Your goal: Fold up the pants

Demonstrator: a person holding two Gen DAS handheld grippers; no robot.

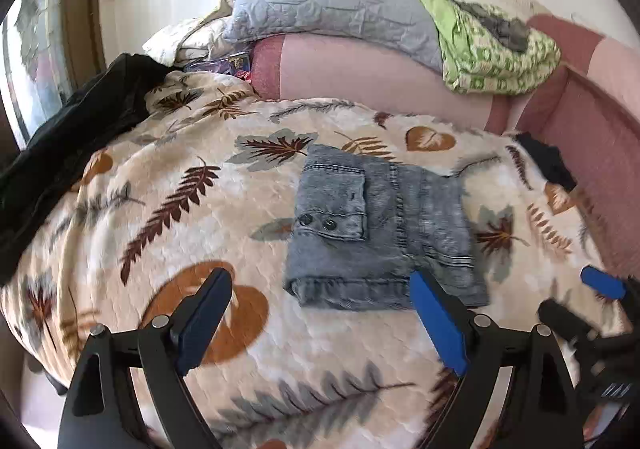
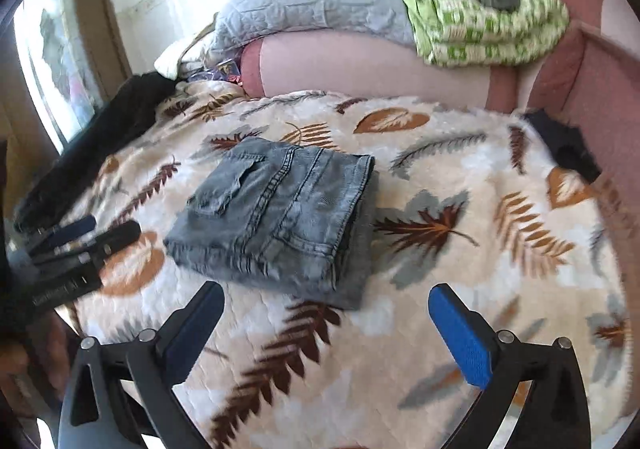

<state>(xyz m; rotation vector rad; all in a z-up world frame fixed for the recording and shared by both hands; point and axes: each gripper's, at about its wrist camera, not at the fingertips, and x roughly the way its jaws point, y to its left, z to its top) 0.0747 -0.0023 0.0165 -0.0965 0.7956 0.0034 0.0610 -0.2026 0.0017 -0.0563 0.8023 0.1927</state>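
Note:
Grey-blue denim pants (image 1: 376, 233) lie folded into a compact rectangle on the leaf-patterned blanket (image 1: 168, 189), pocket flap with two buttons facing up. They also show in the right wrist view (image 2: 276, 217). My left gripper (image 1: 320, 289) is open and empty, just short of the pants' near edge. My right gripper (image 2: 326, 305) is open and empty, near the pants' front corner. The right gripper also shows at the right edge of the left wrist view (image 1: 580, 297); the left gripper appears at the left of the right wrist view (image 2: 80, 237).
A pink sofa back (image 1: 360, 73) runs behind the blanket, with a grey quilted pillow (image 1: 332, 5) and green patterned cloth (image 1: 496, 53) on it. Dark garments lie at the left (image 1: 80, 121) and far right (image 1: 548, 161). A window (image 2: 52, 61) is at the left.

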